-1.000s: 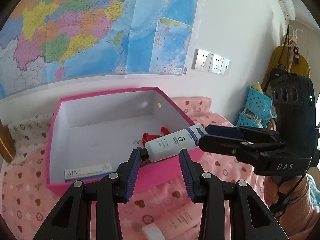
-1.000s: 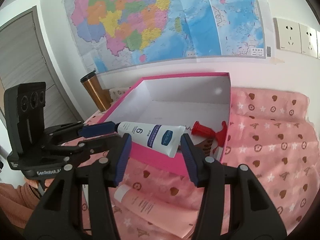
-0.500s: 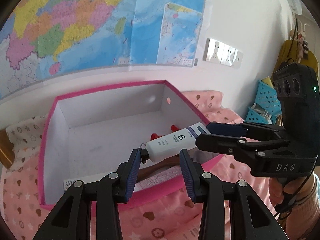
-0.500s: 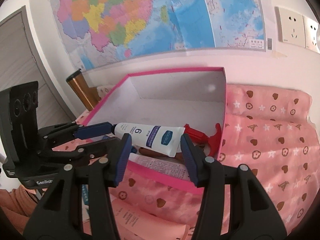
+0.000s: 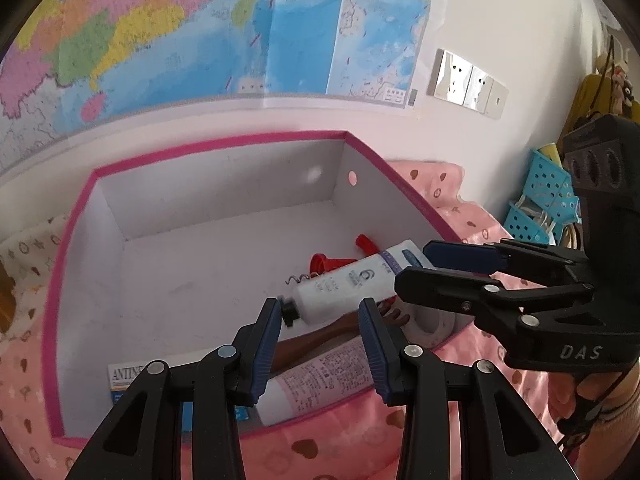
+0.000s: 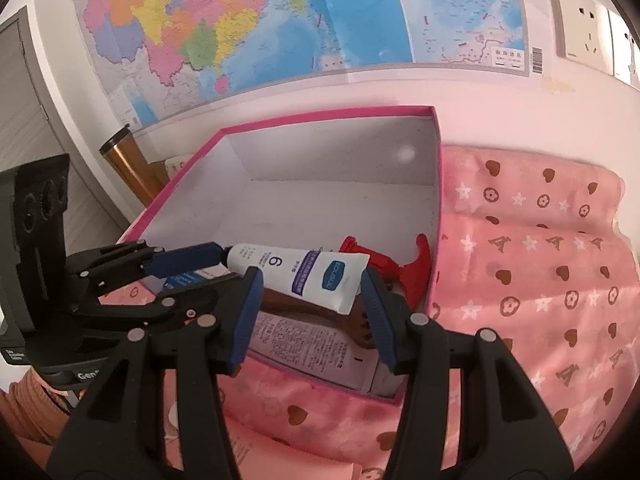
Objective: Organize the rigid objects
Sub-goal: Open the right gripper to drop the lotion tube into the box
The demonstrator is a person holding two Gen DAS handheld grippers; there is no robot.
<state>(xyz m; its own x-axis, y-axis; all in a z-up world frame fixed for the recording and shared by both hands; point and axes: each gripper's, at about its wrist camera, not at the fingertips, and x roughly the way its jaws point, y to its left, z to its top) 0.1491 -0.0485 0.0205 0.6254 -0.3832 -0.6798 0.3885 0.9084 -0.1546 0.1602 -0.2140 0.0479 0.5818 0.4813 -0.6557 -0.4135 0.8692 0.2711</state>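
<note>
Tube [image 5: 352,284] pinched between my left tool [image 5: 320,328] and right tool [image 6: 312,300] over the pink box [image 5: 224,146]; next, lower and release inside.

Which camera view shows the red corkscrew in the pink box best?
The right wrist view: the red corkscrew shows its handle and body beside the white tube. In the left wrist view, the tube hides most of it.
</note>
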